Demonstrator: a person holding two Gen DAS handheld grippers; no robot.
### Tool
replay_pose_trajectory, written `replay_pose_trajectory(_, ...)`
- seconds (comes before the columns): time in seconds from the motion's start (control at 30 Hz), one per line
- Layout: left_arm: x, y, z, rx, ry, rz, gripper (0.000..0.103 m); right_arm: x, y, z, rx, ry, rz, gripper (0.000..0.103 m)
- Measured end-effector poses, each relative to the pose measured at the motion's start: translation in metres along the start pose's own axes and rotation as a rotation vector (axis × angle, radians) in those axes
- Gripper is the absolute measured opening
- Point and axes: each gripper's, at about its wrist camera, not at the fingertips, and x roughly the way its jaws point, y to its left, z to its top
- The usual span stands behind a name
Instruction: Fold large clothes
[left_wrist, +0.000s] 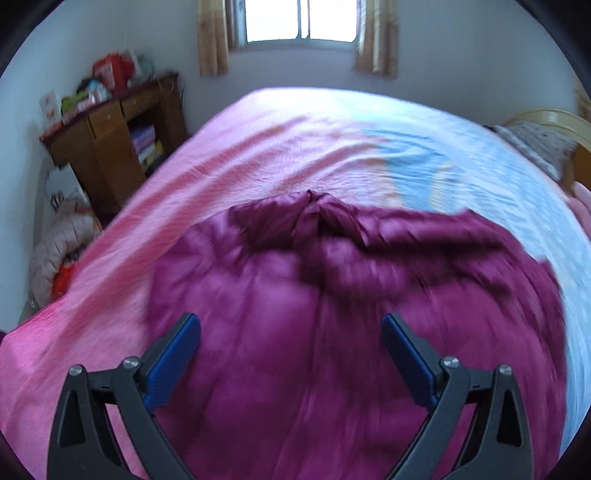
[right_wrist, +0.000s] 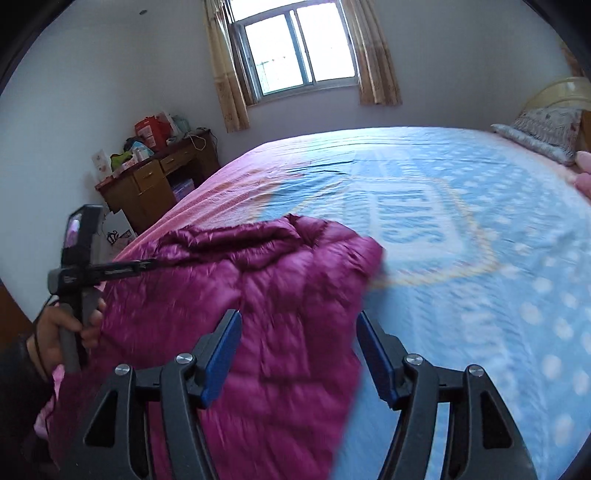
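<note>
A bed fills the room, its cover pink along the left side and pale blue with white dots and large lettering elsewhere. Behind the bed, a window hangs between beige curtains. Left of the bed stands a wooden desk piled with packets (too blurred to name). A patterned pillow lies at the bed's right end.

Jacket lies on bed; desk stands left.
</note>
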Motion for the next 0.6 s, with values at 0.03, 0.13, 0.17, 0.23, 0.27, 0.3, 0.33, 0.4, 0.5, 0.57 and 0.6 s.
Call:
replay_pose_trajectory(0.03, -0.023, 0.007, -0.018, 0.007, -0.023, -0.02, 0.1, -0.016, -0.005, -0.011, 0.01, -0.005, -0.001, 0.065)
replay_pose_trajectory(0.13, -0.07, 0.027, -0.058, -0.004, -0.047, -0.061, 0.101, -0.063, -0.018, -0.044, 0.068, -0.032, 0.008, 0.065)
replay_pose_trajectory(0.17, -0.083, 0.034, -0.07, -0.016, -0.055, -0.078, 0.101, -0.078, -0.019, -0.056, 0.083, -0.039, 0.018, 0.065)
replay_pose_trajectory(0.23, -0.106, 0.049, -0.093, -0.052, -0.063, -0.109, 0.101, -0.098, -0.022, -0.076, 0.103, -0.031, 0.055, 0.065)
replay_pose_trajectory(0.27, -0.118, 0.057, -0.108, -0.069, -0.065, -0.12, 0.101, -0.106, -0.021, -0.087, 0.107, -0.018, 0.065, 0.065)
replay_pose_trajectory(0.3, -0.125, 0.063, -0.118, -0.082, -0.069, -0.12, 0.101, -0.113, -0.02, -0.097, 0.105, 0.0, 0.068, 0.065)
replay_pose_trajectory(0.33, -0.136, 0.07, -0.134, -0.104, -0.083, -0.115, 0.101, -0.119, -0.018, -0.106, 0.097, 0.014, 0.062, 0.065)
replay_pose_trajectory(0.4, -0.15, 0.078, -0.157, -0.119, -0.099, -0.122, 0.101, -0.132, -0.013, -0.123, 0.072, 0.042, 0.043, 0.065)
replay_pose_trajectory(0.5, -0.164, 0.08, -0.19, -0.1, -0.093, -0.137, 0.101, -0.157, -0.008, -0.138, 0.072, 0.036, 0.084, 0.065)
replay_pose_trajectory(0.57, -0.171, 0.082, -0.211, -0.073, -0.077, -0.131, 0.101, -0.177, -0.006, -0.141, 0.062, 0.027, 0.127, 0.065)
replay_pose_trajectory(0.6, -0.174, 0.08, -0.221, -0.057, -0.072, -0.129, 0.101, -0.191, -0.003, -0.141, 0.048, 0.021, 0.158, 0.065)
